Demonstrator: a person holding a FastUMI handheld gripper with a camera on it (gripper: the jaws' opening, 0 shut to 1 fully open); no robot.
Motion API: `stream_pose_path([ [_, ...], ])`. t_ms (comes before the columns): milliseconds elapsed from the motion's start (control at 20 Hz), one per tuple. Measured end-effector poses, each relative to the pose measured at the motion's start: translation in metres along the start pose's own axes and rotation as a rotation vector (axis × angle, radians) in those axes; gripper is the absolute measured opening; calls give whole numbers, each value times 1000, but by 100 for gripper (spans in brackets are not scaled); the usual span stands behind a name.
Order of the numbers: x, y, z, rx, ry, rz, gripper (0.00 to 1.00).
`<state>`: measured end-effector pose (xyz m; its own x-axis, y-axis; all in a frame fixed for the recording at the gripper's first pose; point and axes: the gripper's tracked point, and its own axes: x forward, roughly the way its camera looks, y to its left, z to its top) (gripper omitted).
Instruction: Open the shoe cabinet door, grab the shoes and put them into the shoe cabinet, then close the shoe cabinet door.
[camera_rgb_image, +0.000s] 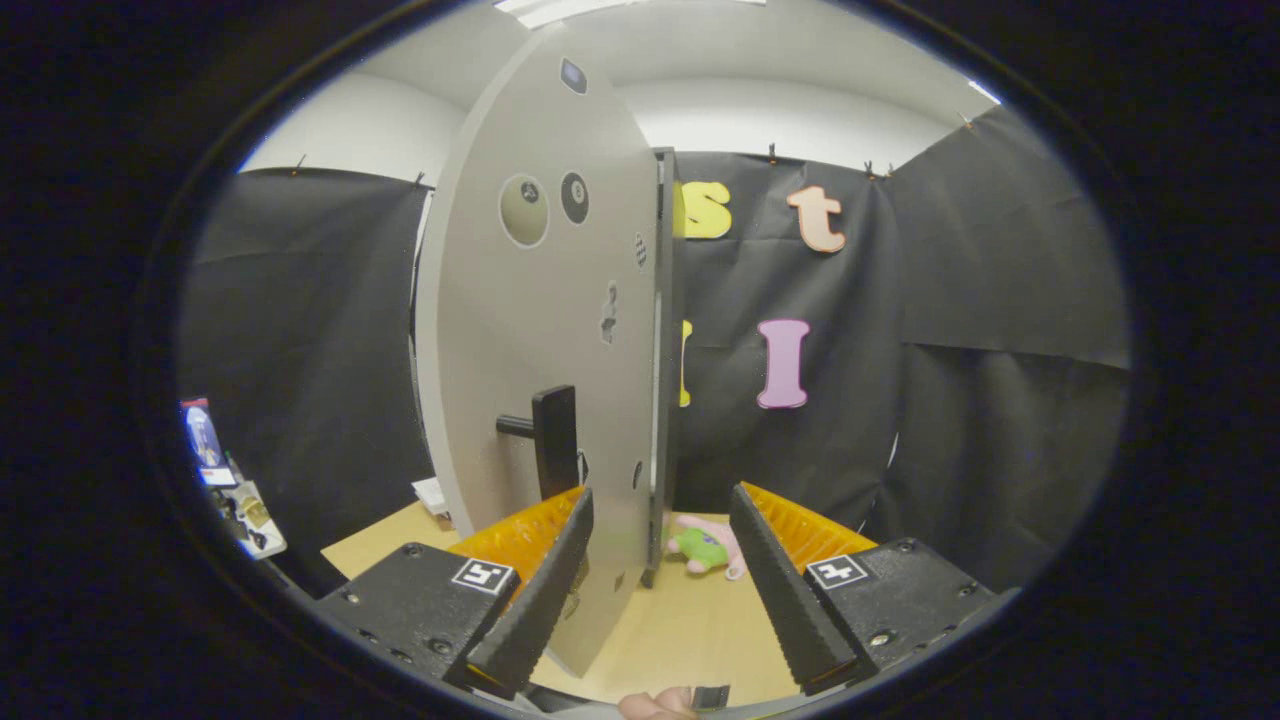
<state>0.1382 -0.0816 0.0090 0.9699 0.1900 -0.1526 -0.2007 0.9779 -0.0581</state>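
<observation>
Door (540, 330) stands ajar, swung out edge-on toward the camera, its free edge just ahead of and between the fingers, nearer the left one. Dark handle (553, 440) sits on the door's outer face, directly above the left fingertip. Gripper (660, 520) is wide open and holds nothing; neither finger presses on the door. Shoes (708, 547), small pink and green, lie on the wooden table (690, 630) beyond the door edge, between the fingers and close to the cabinet (664, 350) front. Judgement: door-opening step, partly done. To finish it well, push the door edge further leftward with the left finger, following its arc, until the opening clears the shoes. Risk: door swinging back.
</observation>
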Motion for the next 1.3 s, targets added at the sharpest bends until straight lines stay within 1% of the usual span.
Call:
stream_pose_path([
  [150,4,15,2,-13,-20,5,92],
  [300,10,35,1,30,-21,31,92],
  [400,14,47,2,35,-25,33,92],
  [600,28,56,5,41,-43,-41,92],
  [750,34,70,11,25,-73,-68,92],
  [1000,48,91,12,6,-83,-44,92],
  [1050,56,102,13,4,-82,-37,93],
  [1300,71,139,6,15,-46,44,93],
])
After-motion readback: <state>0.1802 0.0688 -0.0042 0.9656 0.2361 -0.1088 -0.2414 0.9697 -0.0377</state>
